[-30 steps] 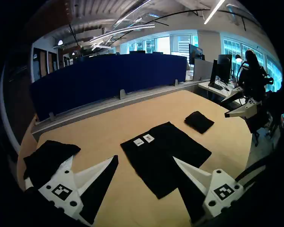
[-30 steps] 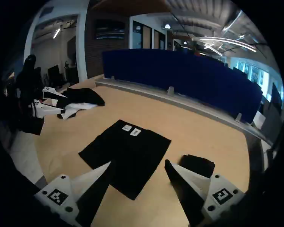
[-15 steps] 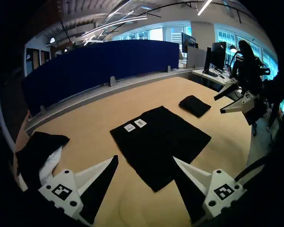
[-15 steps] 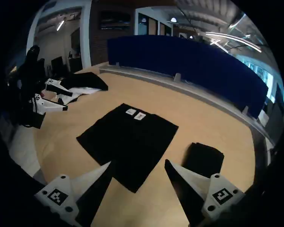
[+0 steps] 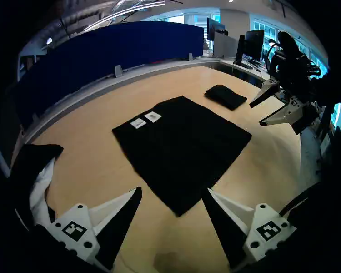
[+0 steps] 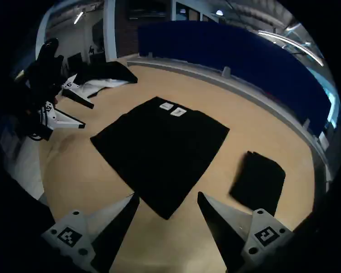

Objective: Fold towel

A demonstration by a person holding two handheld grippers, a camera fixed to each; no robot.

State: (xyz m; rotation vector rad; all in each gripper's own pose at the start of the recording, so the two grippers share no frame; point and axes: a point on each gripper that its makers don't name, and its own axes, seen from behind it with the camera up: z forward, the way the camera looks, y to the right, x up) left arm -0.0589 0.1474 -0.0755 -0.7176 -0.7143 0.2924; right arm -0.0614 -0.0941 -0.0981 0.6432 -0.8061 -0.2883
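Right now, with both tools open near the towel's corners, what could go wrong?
1. The black towel lies flat on the table. The left tool or right tool may scrape the wood or miss the thin corner.
2. The folded towel sits close by, so a swept fold might drag it.

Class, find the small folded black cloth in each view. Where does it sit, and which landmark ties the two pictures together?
Left gripper view: the folded cloth lies upper right, beyond the spread towel.
Right gripper view: it lies lower right, beside the spread towel.
Shared landmark: the two white labels on the towel.
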